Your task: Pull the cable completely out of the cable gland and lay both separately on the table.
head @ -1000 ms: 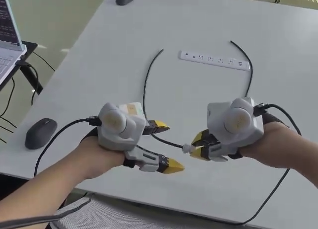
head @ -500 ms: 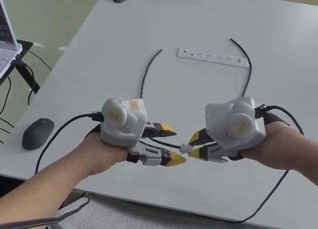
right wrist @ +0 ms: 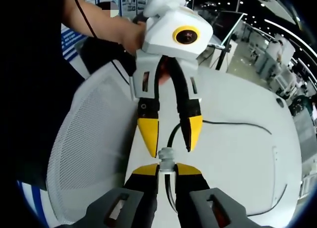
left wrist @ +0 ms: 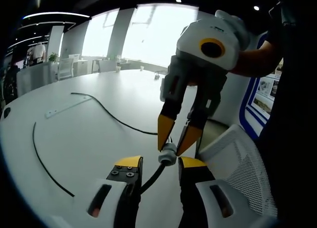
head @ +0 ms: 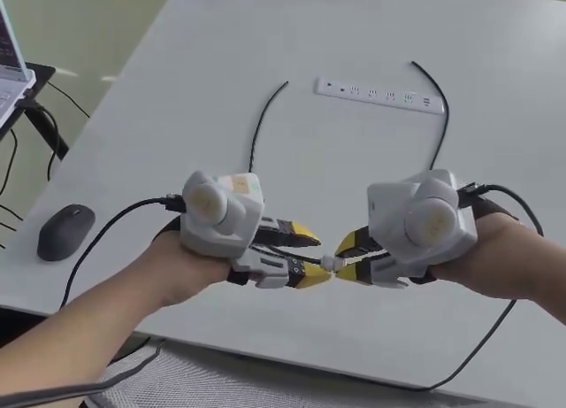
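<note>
My right gripper (head: 343, 259) has its jaws clamped on the cable gland (head: 329, 263), above the tabletop's (head: 371, 36) near edge. My left gripper (head: 309, 256) faces it tip to tip, jaws open astride the cable (head: 258, 134), which leaves the gland toward my left.

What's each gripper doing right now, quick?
Left gripper: open, jaws either side of the cable.
Right gripper: closed on the white cable fitting.

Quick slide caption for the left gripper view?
Open jaws of the left gripper straddle the cable beside the gland, which the right gripper clamps from the far side, above the table.
</note>
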Demonstrator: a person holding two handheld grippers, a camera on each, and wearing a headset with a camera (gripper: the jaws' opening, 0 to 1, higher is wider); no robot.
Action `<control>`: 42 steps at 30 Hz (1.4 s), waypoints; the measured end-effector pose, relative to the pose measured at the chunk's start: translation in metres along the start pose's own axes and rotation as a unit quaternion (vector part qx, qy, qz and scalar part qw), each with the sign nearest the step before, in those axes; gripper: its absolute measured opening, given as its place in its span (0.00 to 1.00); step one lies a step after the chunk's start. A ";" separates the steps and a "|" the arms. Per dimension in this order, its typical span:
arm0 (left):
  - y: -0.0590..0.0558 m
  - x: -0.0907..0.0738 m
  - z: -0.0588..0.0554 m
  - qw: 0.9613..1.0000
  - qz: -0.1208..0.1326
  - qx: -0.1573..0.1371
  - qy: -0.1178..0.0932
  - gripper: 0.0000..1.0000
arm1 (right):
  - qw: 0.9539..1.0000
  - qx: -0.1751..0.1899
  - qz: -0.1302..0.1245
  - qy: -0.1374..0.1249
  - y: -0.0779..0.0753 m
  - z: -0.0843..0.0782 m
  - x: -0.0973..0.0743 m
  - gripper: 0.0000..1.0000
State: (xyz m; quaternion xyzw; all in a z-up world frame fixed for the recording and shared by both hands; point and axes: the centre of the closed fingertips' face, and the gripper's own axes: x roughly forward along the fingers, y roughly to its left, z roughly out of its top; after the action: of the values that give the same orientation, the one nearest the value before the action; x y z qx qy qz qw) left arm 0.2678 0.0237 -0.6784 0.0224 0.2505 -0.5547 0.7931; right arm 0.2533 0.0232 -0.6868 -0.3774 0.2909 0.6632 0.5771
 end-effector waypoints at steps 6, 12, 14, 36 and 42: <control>-0.004 0.003 -0.001 1.000 -0.009 0.001 0.003 0.22 | 1.000 -0.006 0.001 -0.001 0.001 0.000 0.001 0.06; -0.009 0.005 -0.002 1.000 -0.021 0.005 0.005 0.16 | 1.000 -0.014 -0.001 -0.001 0.001 0.000 0.001 0.06; -0.009 0.005 -0.002 1.000 -0.021 0.009 0.007 0.16 | 1.000 -0.015 -0.001 -0.002 0.001 -0.001 0.001 0.06; -0.004 0.001 0.009 0.999 -0.012 0.047 0.023 0.15 | 0.988 0.112 0.023 -0.108 -0.007 -0.004 -0.017 0.16; -0.003 -0.002 0.018 0.997 -0.011 0.068 0.019 0.15 | 0.923 0.284 0.102 -0.240 -0.019 0.010 -0.038 0.17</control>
State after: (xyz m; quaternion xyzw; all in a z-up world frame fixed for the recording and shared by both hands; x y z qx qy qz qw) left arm 0.2716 0.0183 -0.6612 0.0844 0.2277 -0.5789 0.7784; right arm 0.2726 0.0141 -0.6483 0.0045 0.3568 0.6789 0.6417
